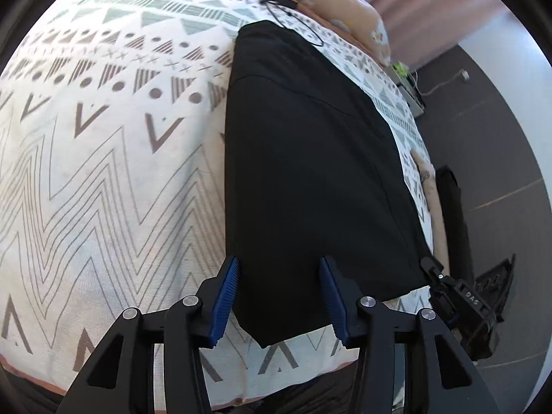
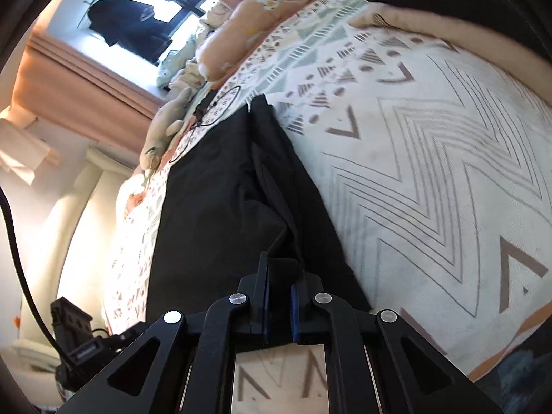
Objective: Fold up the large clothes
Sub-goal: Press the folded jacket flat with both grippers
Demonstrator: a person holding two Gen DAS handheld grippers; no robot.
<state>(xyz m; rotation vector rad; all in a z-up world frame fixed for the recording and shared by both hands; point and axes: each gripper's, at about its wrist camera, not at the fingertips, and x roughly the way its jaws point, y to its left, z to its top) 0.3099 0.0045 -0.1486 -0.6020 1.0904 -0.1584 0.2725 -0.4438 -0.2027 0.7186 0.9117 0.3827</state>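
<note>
A large black garment (image 1: 310, 158) lies folded lengthwise on the patterned bedspread (image 1: 103, 172). My left gripper (image 1: 279, 269) hovers open over its near end, blue pads on either side of the cloth's near left corner, nothing pinched. Its near right corner is where the other gripper (image 1: 445, 286) shows. In the right wrist view the same black garment (image 2: 220, 207) runs away from me. My right gripper (image 2: 280, 276) is shut on a raised bunch of its near edge, with cloth wedged between the blue pads.
A thin black cable (image 1: 286, 10) lies on the bedspread beyond the garment's far end. Peach pillows (image 1: 345, 7) sit at the head of the bed. The bed's right edge drops to a dark floor (image 1: 500, 138). A curtained window (image 2: 148, 24) lies beyond.
</note>
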